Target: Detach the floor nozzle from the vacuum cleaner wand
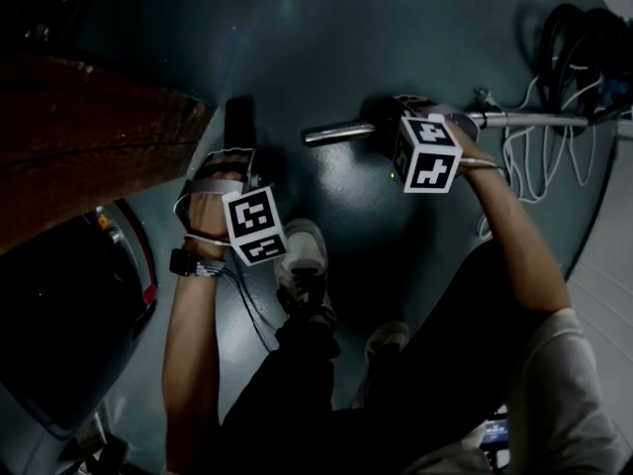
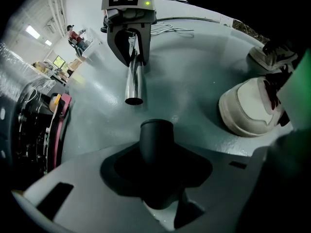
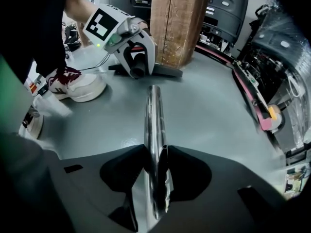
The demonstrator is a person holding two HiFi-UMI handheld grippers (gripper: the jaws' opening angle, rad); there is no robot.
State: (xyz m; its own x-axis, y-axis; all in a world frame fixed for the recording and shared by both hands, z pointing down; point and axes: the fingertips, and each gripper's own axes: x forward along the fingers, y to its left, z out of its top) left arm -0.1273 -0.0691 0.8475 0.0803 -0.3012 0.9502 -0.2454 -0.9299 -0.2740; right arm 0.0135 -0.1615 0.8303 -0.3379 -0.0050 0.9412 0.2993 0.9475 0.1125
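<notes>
The black neck of the floor nozzle (image 2: 156, 142) stands between the jaws of my left gripper (image 2: 158, 173), which is shut on it. In the head view the left gripper (image 1: 235, 158) grips the nozzle neck (image 1: 237, 125) beside the wooden post. My right gripper (image 3: 155, 165) is shut on the chrome wand (image 3: 154, 115). The head view shows the right gripper (image 1: 394, 135) on the wand (image 1: 339, 132), whose tube runs on to the right. The wand's open end (image 2: 134, 97) hangs free, a short gap away from the nozzle neck. The nozzle's flat foot (image 3: 164, 72) lies on the floor.
A wooden post (image 1: 94, 137) stands left of the nozzle. The person's two shoes (image 1: 302, 257) are on the grey floor between the grippers. Cables and hoses (image 1: 559, 67) lie at the right. A dark machine with red trim (image 1: 74, 315) fills the lower left.
</notes>
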